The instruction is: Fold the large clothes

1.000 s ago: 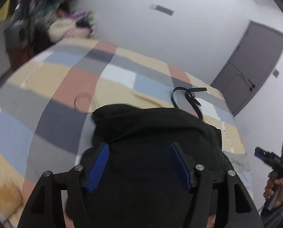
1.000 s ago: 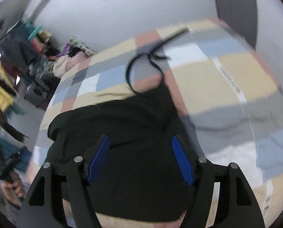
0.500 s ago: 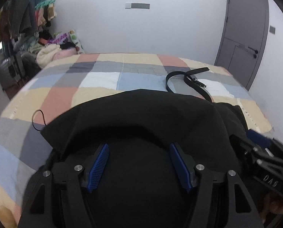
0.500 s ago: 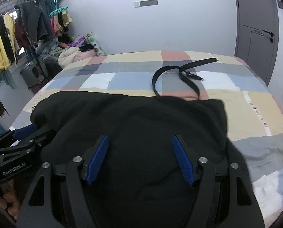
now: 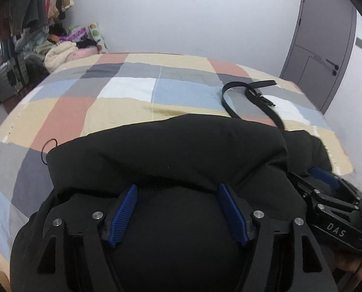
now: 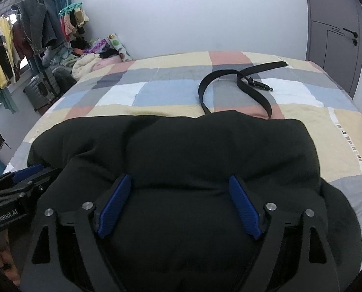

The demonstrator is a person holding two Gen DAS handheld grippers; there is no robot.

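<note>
A large black garment (image 5: pixel 181 150) lies bunched on the near part of a checked bed (image 5: pixel 132 90); it also shows in the right wrist view (image 6: pixel 193 146). My left gripper (image 5: pixel 177 209) is open, its blue pads (image 5: pixel 123 214) spread over the near edge of the black cloth. My right gripper (image 6: pixel 178 204) is also open over the cloth, with its blue pads (image 6: pixel 244 209) wide apart. The right gripper appears at the right of the left wrist view (image 5: pixel 327 194), and the left gripper at the left of the right wrist view (image 6: pixel 17 185). Neither holds anything.
A black belt (image 6: pixel 229 82) lies looped on the bed beyond the garment. A thin black hair tie (image 5: pixel 47 150) lies by the garment's left edge. Hanging clothes (image 6: pixel 15 46), a suitcase (image 6: pixel 42 90) and a pile of soft things stand left of the bed. A grey door (image 5: pixel 322 43) is at the right.
Both grippers have swung round and come down to the near edge of the black garment, side by side. Their jaws stay open. The garment now lies spread wider across the bed.
</note>
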